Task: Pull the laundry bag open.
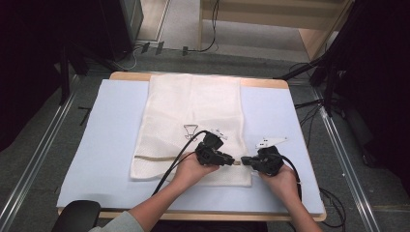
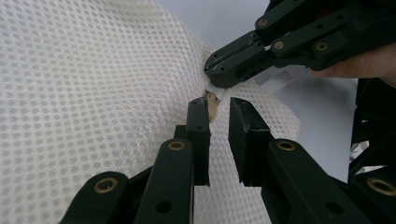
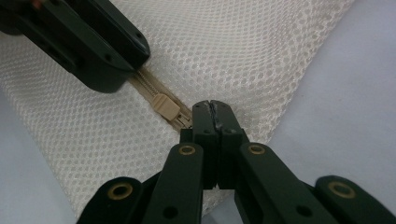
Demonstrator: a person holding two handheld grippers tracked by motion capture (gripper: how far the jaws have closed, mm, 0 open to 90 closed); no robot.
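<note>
Zipper work on the mesh laundry bag [image 1: 193,121] is the step in hand, as we judge it. The bag lies flat on the pale blue table mat [image 1: 111,145], running from the far edge toward us. Its beige zipper [image 3: 142,77] runs along the near end, and the zipper slider [image 3: 164,106] sits close to the bag's corner at 4 o'clock on the mat.

We hold the right gripper [image 3: 215,108] clenched on the bag's edge at the zipper's end, just beside the slider. We hold the left gripper [image 2: 218,109] over the slider with its jaws parted by a narrow gap; the pads do not yet press on it.

The next move, in our judgement, calls for closing the left jaws on the slider, then drawing it toward 9 o'clock while the right gripper anchors the corner.

Bare mat lies open at 9 o'clock for that travel. The mat's near edge is close at 6 o'clock, and the two grippers stand nearly tip to tip.
</note>
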